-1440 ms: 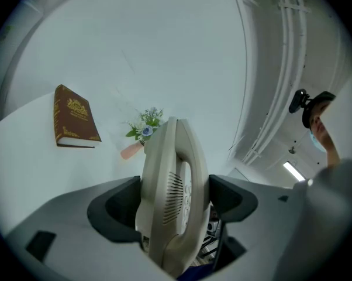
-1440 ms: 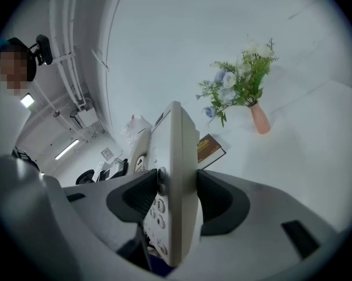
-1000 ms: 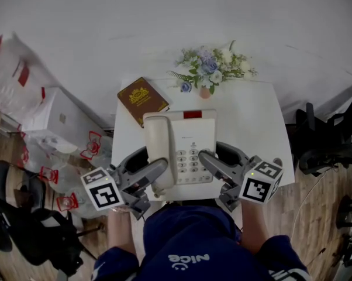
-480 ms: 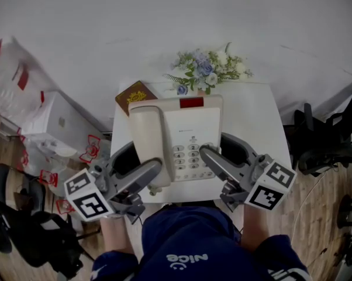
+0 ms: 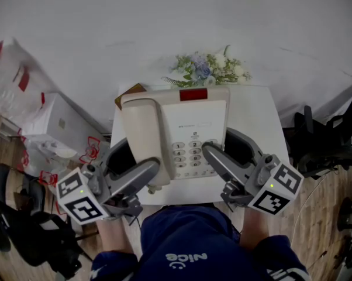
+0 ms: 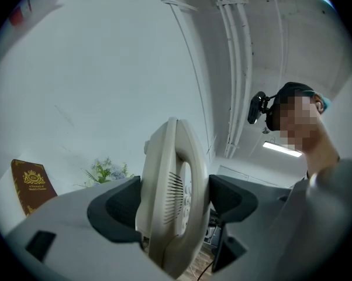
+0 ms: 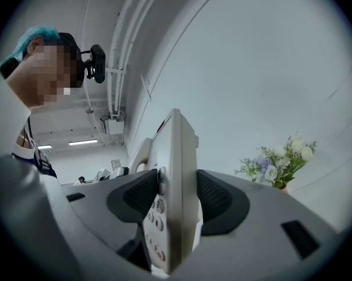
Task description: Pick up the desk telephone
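The desk telephone (image 5: 187,127) is held between both tools over the white counter (image 5: 255,116), its keypad (image 5: 190,154) facing up and its handset (image 5: 142,139) seated in the cradle along its left side. The left tool (image 6: 173,206) is clamped on the near left part. One dark pad presses the handset side and the other presses the underside, so the phone stands edge-on between them in the left gripper view. The right tool (image 7: 177,198) is clamped on the near right edge, with one pad against the keypad face and the other against the base. Both tools reach in from the near side, their marker cubes nearest the person.

In the head view the phone covers much of the counter and hides most of a brown book (image 5: 131,90), of which only a corner shows at the far left. A small bunch of flowers (image 5: 208,70) stands at the far edge of the counter, just beyond the phone's red patch (image 5: 193,95). A white box (image 5: 56,122) sits on the floor to the left.
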Tool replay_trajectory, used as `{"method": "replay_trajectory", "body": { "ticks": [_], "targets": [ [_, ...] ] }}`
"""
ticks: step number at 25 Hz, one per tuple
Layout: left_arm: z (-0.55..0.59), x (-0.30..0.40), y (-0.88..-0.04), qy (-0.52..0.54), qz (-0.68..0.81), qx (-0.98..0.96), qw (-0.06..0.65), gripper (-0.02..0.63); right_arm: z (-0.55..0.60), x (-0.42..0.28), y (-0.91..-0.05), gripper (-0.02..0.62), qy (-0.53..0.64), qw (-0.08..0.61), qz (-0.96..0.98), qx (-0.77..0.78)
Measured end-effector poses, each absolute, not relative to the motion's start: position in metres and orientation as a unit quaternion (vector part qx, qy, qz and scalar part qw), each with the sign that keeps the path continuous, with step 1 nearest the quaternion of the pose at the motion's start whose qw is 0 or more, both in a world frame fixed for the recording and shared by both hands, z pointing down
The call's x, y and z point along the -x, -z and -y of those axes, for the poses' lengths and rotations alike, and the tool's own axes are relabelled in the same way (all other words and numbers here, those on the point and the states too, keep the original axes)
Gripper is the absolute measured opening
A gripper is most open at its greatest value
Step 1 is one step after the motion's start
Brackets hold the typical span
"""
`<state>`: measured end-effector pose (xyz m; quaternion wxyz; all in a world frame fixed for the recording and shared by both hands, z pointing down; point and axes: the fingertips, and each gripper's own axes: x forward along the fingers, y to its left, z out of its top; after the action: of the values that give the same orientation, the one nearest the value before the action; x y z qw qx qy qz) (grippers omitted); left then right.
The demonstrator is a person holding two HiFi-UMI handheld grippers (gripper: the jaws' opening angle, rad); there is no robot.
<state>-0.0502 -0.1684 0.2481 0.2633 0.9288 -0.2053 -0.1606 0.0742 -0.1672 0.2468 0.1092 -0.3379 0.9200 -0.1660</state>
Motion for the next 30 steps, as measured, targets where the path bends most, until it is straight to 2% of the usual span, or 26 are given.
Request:
{"method": "replay_trajectory", "body": {
  "ticks": [30],
  "targets": [
    [0.186,0.043,-0.246,0.164,0.227,-0.926,0.255,0.37,0.189,-0.081,-0.248,0.229,0.157,0.114,-0.925,0.326]
  ]
}}
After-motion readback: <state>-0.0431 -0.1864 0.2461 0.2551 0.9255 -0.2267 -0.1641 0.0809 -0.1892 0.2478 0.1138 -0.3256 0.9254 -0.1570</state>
